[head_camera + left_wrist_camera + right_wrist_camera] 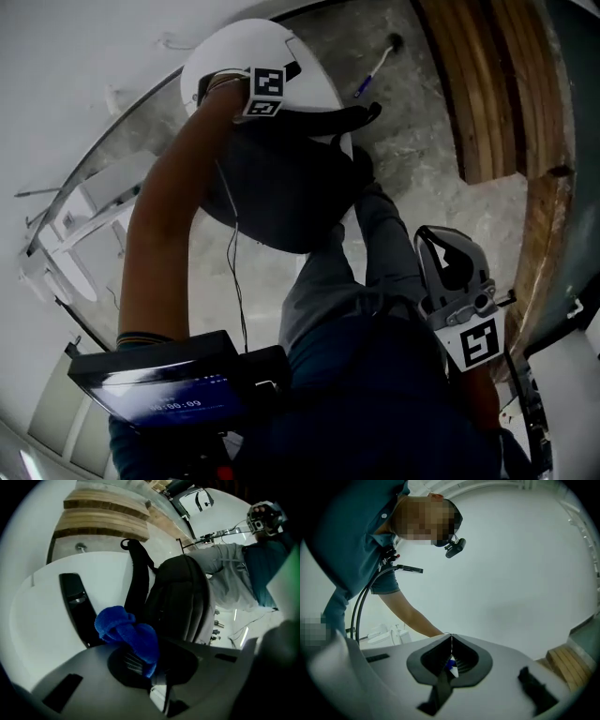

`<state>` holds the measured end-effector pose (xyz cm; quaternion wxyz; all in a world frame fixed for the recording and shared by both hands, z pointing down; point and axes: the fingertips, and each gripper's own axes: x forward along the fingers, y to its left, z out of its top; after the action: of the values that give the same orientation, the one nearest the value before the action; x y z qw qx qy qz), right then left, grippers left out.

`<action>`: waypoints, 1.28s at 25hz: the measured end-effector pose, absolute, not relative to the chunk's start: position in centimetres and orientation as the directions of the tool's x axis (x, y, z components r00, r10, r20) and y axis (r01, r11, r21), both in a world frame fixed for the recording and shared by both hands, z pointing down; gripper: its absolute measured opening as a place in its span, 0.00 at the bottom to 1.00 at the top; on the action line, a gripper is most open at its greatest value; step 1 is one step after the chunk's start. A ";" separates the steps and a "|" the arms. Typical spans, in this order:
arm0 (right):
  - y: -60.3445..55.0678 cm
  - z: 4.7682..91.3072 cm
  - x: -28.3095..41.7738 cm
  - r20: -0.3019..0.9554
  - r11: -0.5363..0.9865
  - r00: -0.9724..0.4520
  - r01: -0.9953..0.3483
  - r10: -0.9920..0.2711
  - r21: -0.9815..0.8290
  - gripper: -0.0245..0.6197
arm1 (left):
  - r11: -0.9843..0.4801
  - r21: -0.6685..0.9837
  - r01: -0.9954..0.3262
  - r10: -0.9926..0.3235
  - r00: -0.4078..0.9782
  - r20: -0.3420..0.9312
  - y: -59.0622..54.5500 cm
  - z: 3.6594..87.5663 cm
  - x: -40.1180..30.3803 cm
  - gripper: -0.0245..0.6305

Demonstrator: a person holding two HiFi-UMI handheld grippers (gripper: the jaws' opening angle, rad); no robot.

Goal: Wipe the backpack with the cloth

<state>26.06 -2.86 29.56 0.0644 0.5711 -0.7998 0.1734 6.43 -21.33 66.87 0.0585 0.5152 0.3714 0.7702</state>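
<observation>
While the left claw [153, 670] clamps the cloth [125, 632], the backpack [180, 597] sits near.

Bare white-walled room, marbled floor [412, 122], wooden slats [487, 84]

In left claw [139, 657]: cloth [125, 631], before backpack [180, 597]; right claw [451, 639] well apart.

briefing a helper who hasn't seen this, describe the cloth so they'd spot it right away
Find the black backpack in the middle of the left gripper view. Just beside its dark strap, the left gripper has its jaws shut on a bunched cloth. It is the only bright blue thing there, crumpled and soft against the black bag and grey jaws.
</observation>
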 end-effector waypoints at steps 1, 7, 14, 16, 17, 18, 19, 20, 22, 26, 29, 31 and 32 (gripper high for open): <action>-1.9 30.0 27.0 0.309 0.256 -0.310 -0.945 -0.899 -0.204 0.04 | -0.695 0.661 0.283 0.493 -0.483 0.724 -20.5 67.0 7.0 0.09; 2.8 30.7 30.1 0.308 0.087 -0.151 -0.974 -0.939 -0.209 0.04 | -0.528 0.783 0.329 0.595 -0.514 0.618 -10.5 67.7 13.6 0.09; 4.7 30.6 32.6 0.269 0.006 -0.062 -0.979 -0.961 -0.204 0.04 | -0.376 0.827 0.418 0.624 -0.546 0.560 0.8 68.6 20.2 0.09; 5.2 30.9 32.8 0.272 -0.006 -0.053 -0.977 -0.961 -0.213 0.04 | -0.372 0.837 0.403 0.633 -0.550 0.546 1.2 68.4 20.2 0.09; 5.4 31.0 32.9 0.275 -0.008 -0.053 -0.976 -0.960 -0.216 0.04 | -0.377 0.842 0.386 0.638 -0.551 0.538 0.8 68.2 19.8 0.09; 5.5 31.2 33.1 0.277 -0.009 -0.053 -0.976 -0.959 -0.219 0.04 | -0.387 0.849 0.359 0.646 -0.552 0.528 0.0 68.1 19.3 0.09; 5.5 31.3 33.3 0.278 -0.012 -0.052 -0.975 -0.959 -0.222 0.04 | -0.400 0.857 0.326 0.651 -0.557 0.516 -1.3 67.9 18.6 0.09; 5.4 31.5 33.5 0.278 -0.016 -0.049 -0.974 -0.959 -0.226 0.04 | -0.416 0.861 0.291 0.649 -0.569 0.506 -3.0 67.7 17.6 0.09; 5.1 31.7 33.8 0.277 -0.025 -0.042 -0.972 -0.960 -0.234 0.04 | -0.455 0.862 0.224 0.638 -0.593 0.491 -6.7 67.4 15.3 0.09; 4.4 32.4 34.2 0.283 -0.031 -0.042 -0.968 -0.958 -0.247 0.04 | -0.471 0.880 0.066 0.760 -0.476 0.442 -9.4 66.6 14.2 0.09; 4.2 32.6 34.4 0.287 -0.030 -0.046 -0.967 -0.957 -0.253 0.04 | -0.453 0.887 0.083 0.792 -0.419 0.444 -6.4 67.5 15.7 0.09; 4.3 32.6 34.5 0.284 -0.023 -0.051 -0.967 -0.957 -0.252 0.04 | -0.440 0.888 0.135 0.785 -0.422 0.453 -3.8 68.1 17.3 0.09; 4.4 32.7 34.5 0.284 -0.022 -0.053 -0.967 -0.957 -0.254 0.04 | -0.426 0.891 0.157 0.787 -0.422 0.450 -2.4 68.3 18.4 0.09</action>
<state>34.52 4.43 32.72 0.0124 0.6880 -0.6993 0.1936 18.40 -2.39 68.26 0.2282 0.4866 0.4847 0.6901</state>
